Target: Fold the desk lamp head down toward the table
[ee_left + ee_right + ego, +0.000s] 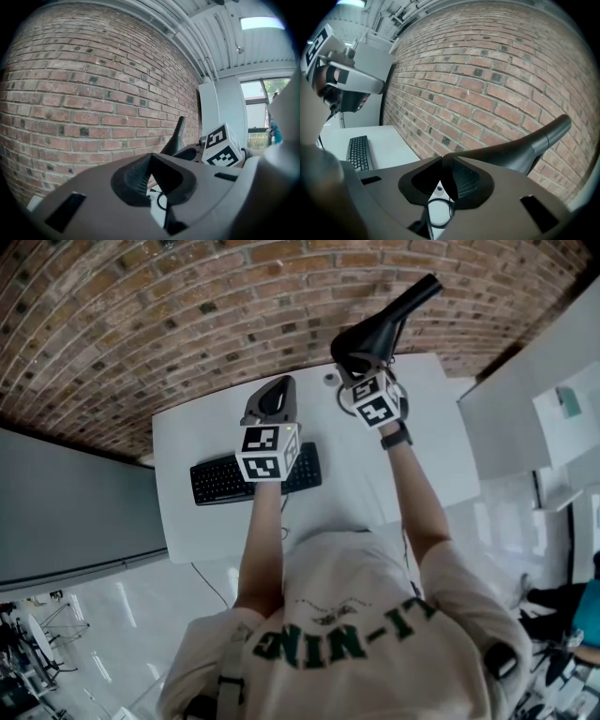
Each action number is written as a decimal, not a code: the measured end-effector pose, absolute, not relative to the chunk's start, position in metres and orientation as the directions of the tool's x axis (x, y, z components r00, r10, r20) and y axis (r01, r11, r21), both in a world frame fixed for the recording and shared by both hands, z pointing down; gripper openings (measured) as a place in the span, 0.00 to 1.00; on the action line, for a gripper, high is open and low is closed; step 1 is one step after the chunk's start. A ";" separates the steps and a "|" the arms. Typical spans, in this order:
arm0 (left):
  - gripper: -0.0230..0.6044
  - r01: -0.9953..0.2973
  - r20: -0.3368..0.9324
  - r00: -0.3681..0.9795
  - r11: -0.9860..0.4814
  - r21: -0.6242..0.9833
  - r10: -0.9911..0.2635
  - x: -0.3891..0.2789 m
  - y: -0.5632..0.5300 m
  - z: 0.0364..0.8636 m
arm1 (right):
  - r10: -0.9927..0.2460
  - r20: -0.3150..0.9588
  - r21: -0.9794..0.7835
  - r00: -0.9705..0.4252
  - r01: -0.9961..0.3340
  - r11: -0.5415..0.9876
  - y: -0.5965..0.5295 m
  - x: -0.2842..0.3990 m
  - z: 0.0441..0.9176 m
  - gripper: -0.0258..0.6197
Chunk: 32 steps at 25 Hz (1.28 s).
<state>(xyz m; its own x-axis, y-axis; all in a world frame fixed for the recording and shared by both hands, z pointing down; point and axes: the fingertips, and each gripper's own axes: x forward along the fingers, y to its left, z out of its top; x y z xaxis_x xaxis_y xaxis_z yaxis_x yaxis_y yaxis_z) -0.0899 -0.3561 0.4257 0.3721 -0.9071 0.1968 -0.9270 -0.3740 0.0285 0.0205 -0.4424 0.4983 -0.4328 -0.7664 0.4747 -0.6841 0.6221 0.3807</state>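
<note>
Black, the one lamp head [382, 326] rises at one o'clock over the worktop [436, 460], its near end pinched in the right tool [443, 158], while the left tool [273, 399], second of two, hangs clenched on nothing near the single keyboard [217, 480]; so thin a bite could slip mid-fold.

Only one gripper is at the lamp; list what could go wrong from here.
The right gripper seems to pinch only the near end of the black desk lamp head; it could slip off. The left gripper hovers over the black keyboard, so nothing steadies the lamp, which might tip or slide on the white table.
</note>
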 end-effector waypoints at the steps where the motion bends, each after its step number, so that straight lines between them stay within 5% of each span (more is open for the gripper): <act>1: 0.03 -0.927 0.200 0.372 -0.374 0.029 -0.906 -0.090 -0.357 0.427 | -0.766 0.479 0.383 -0.428 -0.683 0.621 -0.444 0.022 0.501 0.14; 23: 0.03 -0.930 0.239 0.363 -0.367 0.029 -0.901 -0.083 -0.363 0.442 | -0.769 0.507 0.409 -0.390 -0.676 0.613 -0.457 0.042 0.531 0.12; 32: 0.03 -0.945 0.230 0.326 -0.325 0.042 -0.917 -0.106 -0.359 0.440 | -0.774 0.469 0.287 -0.425 -0.756 0.589 -0.444 0.047 0.517 0.12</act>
